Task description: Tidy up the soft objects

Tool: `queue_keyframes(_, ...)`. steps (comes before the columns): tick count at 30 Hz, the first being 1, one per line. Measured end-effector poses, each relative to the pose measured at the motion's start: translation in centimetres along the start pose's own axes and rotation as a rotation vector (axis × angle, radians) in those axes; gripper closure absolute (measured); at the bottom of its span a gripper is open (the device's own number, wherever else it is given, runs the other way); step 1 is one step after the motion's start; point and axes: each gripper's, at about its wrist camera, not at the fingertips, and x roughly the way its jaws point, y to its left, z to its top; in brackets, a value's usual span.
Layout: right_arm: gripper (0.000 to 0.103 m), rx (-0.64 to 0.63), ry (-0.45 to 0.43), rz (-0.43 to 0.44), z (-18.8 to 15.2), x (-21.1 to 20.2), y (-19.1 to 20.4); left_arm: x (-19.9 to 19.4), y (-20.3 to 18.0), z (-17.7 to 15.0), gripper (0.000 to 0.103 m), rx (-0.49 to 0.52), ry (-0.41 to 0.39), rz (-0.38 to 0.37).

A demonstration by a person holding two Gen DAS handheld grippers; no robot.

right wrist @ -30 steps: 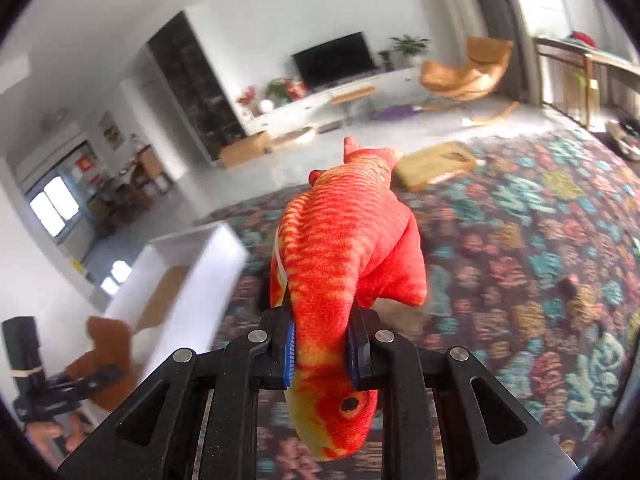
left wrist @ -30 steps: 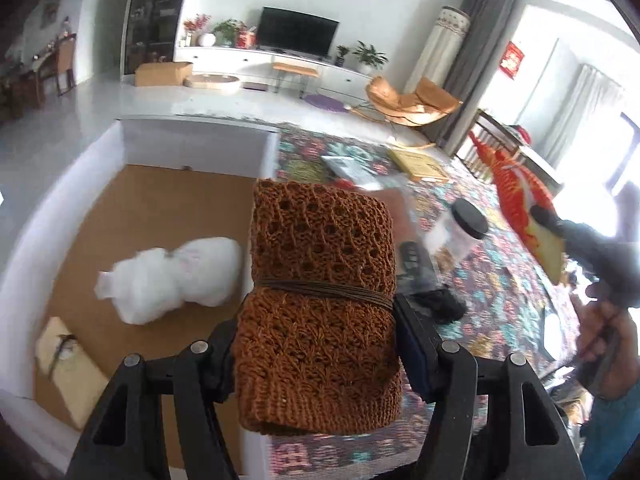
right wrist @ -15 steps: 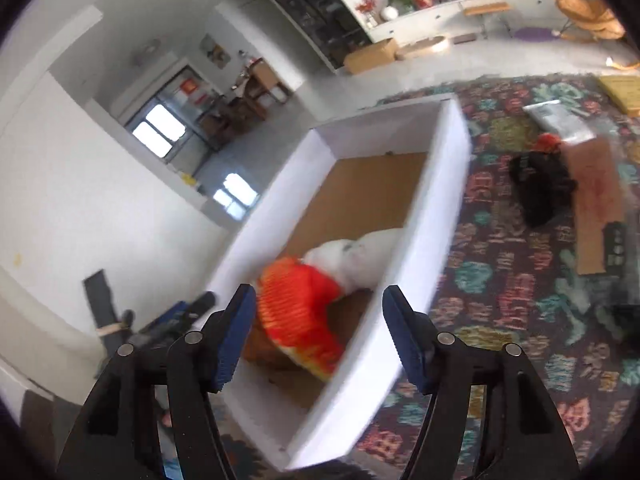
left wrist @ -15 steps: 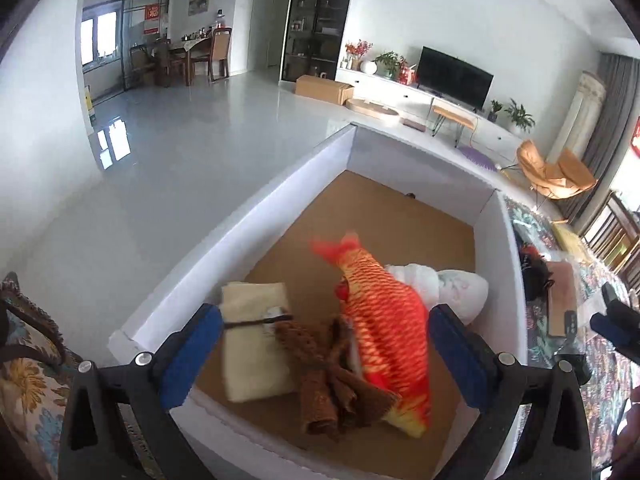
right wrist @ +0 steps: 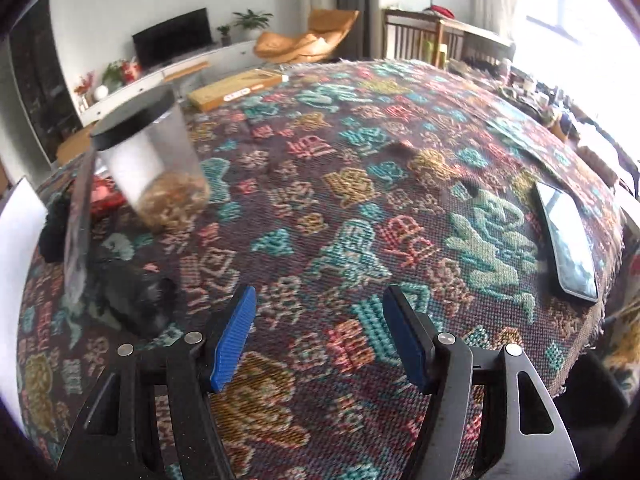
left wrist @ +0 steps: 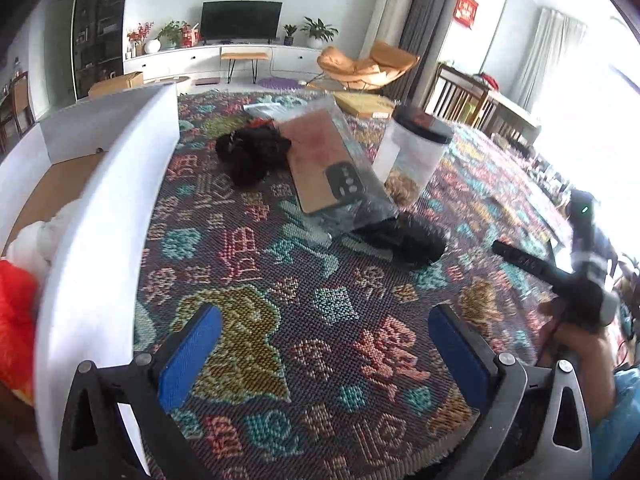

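With both grippers empty over the patterned table (left wrist: 320,304), the hunt for the next soft thing is on.
Left gripper (left wrist: 320,344) has its fingers spread wide and the right gripper (right wrist: 318,332) has its fingers partly apart, both having just been opening, nothing between either pair. Inside the white box (left wrist: 100,216) at far left, the red plush fish (left wrist: 16,320) and a white fluffy piece (left wrist: 36,236) already lie. Out on the table, the nearest soft candidate is the black fuzzy item (left wrist: 404,240), ahead and slightly right of the left fingers, its long axis running across that view; from the right gripper, the same item (right wrist: 136,296) sits off to the left. By my judgement either hand could reach it, the left more squarely. A second black fluffy bundle (left wrist: 252,152) waits farther back by the box, and the lidded jar (left wrist: 416,152) is not soft.
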Motion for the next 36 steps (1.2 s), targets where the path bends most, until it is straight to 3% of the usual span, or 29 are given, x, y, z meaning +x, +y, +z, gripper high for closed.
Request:
queue_keyframes(4,0.034,-0.043,0.02,-0.018,1.2,2.4,-0.3,5.2,0.7,0.3,0.001,0.012,0.043,0.106)
queue_keyframes(7,0.03,-0.021,0.065,-0.001,1.5,4.3,-0.7,6.9,1.8,1.0,0.001,-0.002,0.038,0.127)
queue_keyframes(11,0.023,-0.029,0.016,0.003,0.3,3.8,-0.7,9.0,2.7,1.0,0.0,0.002,0.062,0.143)
queue_keyframes(15,0.021,-0.043,0.022,-0.005,0.2,3.8,-0.5,9.3,2.1,1.1,0.0,0.039,0.064,0.18)
queue_keyframes(36,0.02,-0.044,0.024,-0.006,0.1,3.9,-0.4,9.5,2.2,1.0,0.0,0.039,0.064,0.182)
